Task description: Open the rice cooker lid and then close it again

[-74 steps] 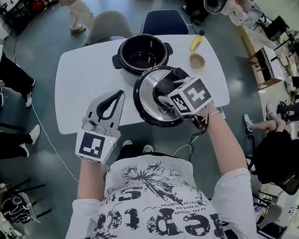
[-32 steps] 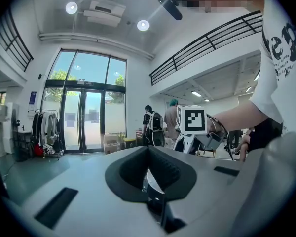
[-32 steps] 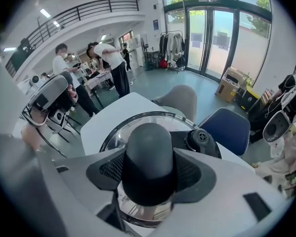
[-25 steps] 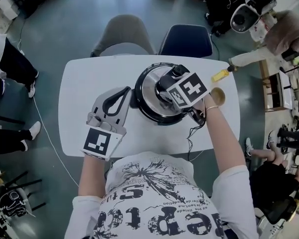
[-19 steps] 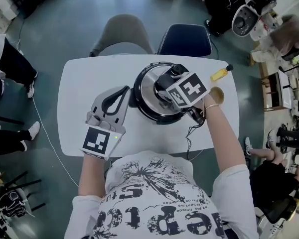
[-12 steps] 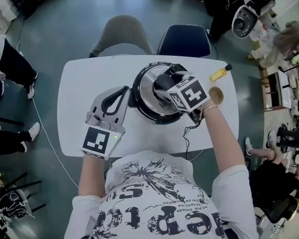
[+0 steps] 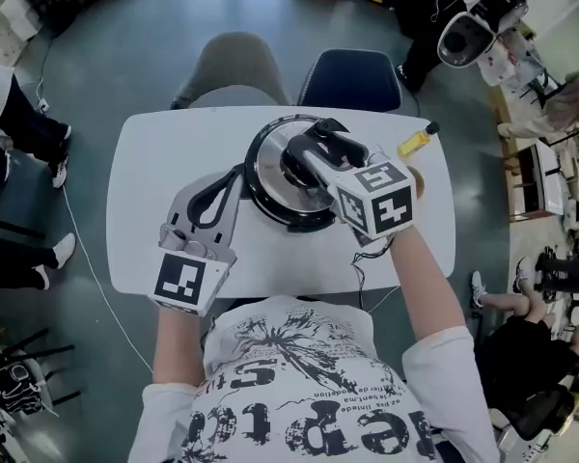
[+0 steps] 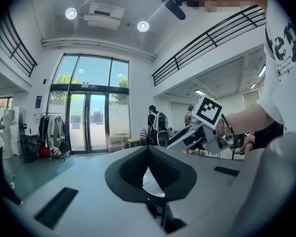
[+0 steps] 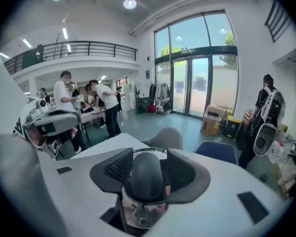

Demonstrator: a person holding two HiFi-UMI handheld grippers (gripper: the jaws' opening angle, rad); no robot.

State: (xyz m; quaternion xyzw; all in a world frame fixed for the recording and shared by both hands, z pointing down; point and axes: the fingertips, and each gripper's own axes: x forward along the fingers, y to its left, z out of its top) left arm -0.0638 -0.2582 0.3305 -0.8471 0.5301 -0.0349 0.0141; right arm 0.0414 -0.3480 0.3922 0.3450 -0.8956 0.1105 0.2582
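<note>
The lid (image 7: 266, 170) is seen lying over the cooker (image 7: 299, 223), which stands on the counter (image 7: 145, 162) towards its far edge. None of the inner pot is exposed in the head view. Whether the lid is seated all the way round or tipped a little cannot be told.

The right tongs (image 9: 150, 157) are set on the handle (image 7: 320, 145) at the top of the lid. Their jaws have just been drawn inwards, and in the right gripper view the dark handle is seen filling the gap, with a pad against each side. It is therefore judged to be gripped.

The left tongs (image 8: 148, 149) are closed tip to tip with nothing between them. They are held level over the counter just beside the cooker's left side, and contact with it cannot be made out.

As to progress, the cooker is covered and the handle is in hand, which fits either end of the task. If the opening has been done, only the letting go and the withdrawal of the right tongs are left. If not, the lift, the return and the release are all still to be carried out.
</note>
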